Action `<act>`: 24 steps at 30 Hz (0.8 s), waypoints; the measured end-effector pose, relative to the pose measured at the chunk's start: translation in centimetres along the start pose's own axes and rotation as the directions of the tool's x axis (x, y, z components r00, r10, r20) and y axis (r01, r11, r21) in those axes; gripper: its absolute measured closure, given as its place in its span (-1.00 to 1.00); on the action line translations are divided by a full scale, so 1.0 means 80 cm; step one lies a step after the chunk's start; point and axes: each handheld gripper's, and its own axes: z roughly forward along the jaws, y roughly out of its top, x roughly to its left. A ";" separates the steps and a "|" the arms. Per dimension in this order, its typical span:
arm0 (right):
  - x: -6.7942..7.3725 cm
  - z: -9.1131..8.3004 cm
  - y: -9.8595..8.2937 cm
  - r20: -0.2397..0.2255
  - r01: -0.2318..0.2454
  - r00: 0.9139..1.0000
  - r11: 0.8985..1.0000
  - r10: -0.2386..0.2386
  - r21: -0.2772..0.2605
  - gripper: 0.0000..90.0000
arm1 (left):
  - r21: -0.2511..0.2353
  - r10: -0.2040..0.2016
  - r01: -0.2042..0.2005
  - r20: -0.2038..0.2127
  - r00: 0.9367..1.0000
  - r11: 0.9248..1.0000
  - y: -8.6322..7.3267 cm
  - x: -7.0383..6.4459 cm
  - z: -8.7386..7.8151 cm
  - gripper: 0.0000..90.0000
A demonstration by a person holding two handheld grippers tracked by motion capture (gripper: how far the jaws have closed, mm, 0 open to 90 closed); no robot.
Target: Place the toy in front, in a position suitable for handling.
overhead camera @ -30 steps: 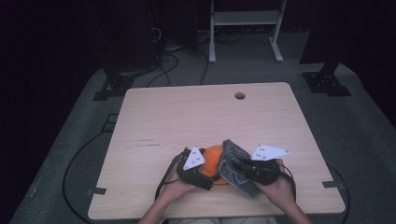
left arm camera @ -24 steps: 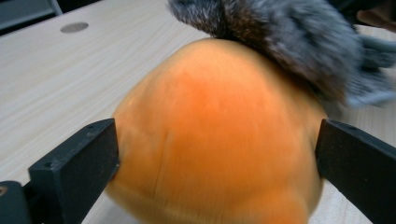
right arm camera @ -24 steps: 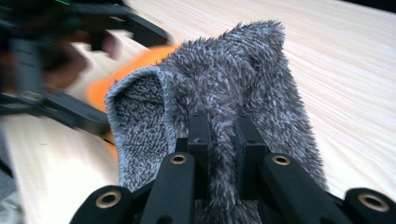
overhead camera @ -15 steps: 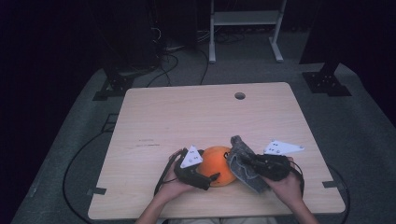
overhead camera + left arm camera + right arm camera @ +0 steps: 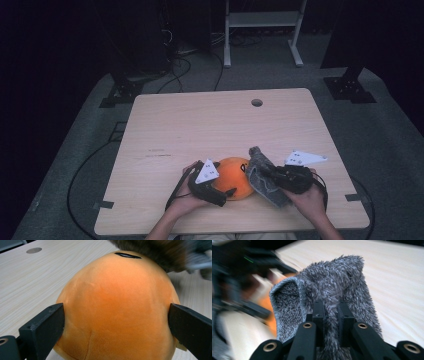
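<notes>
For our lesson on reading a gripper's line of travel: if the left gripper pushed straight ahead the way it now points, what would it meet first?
The orange plush ball. It already sits between the open jaws of the left gripper, so almost at once it would press against it; the grey fuzzy sock lies just beyond.

A light wooden table [image 5: 210, 130] with rounded corners fills the middle of the high view, a round cable hole [image 5: 257, 102] near its far edge. It stands on grey carpet [image 5: 395, 150]. Black cables [image 5: 187, 60] snake across the floor at upper left. A white metal frame [image 5: 260, 30] stands at top centre, and black stand feet [image 5: 349, 89] sit at right and left. The room beyond is dark, with the light falling mainly on the tabletop.
</notes>
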 end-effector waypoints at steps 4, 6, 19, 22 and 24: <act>0.024 0.017 0.008 -0.032 0.075 0.997 0.997 -0.074 0.031 0.75 | -0.005 -0.001 0.001 0.002 1.000 1.000 -0.001 0.000 -0.001 -0.96; 0.025 0.023 0.004 -0.022 0.098 0.995 0.994 -0.097 0.051 0.75 | -0.007 -0.001 0.001 0.006 1.000 1.000 -0.002 0.000 0.000 -0.96; 0.025 0.009 0.003 -0.044 0.073 0.996 0.997 -0.072 0.023 0.75 | -0.006 -0.017 0.017 0.013 1.000 1.000 -0.003 0.003 0.002 -0.96; 0.030 0.024 0.001 -0.030 0.119 0.993 0.991 -0.117 0.064 0.75 | -0.011 -0.030 0.030 0.017 0.999 0.999 -0.004 0.005 0.002 -0.96; 0.017 0.023 -0.001 -0.024 0.091 0.996 0.994 -0.089 0.064 0.75 | -0.016 -0.038 0.039 0.021 0.999 0.999 -0.004 0.007 0.002 -0.96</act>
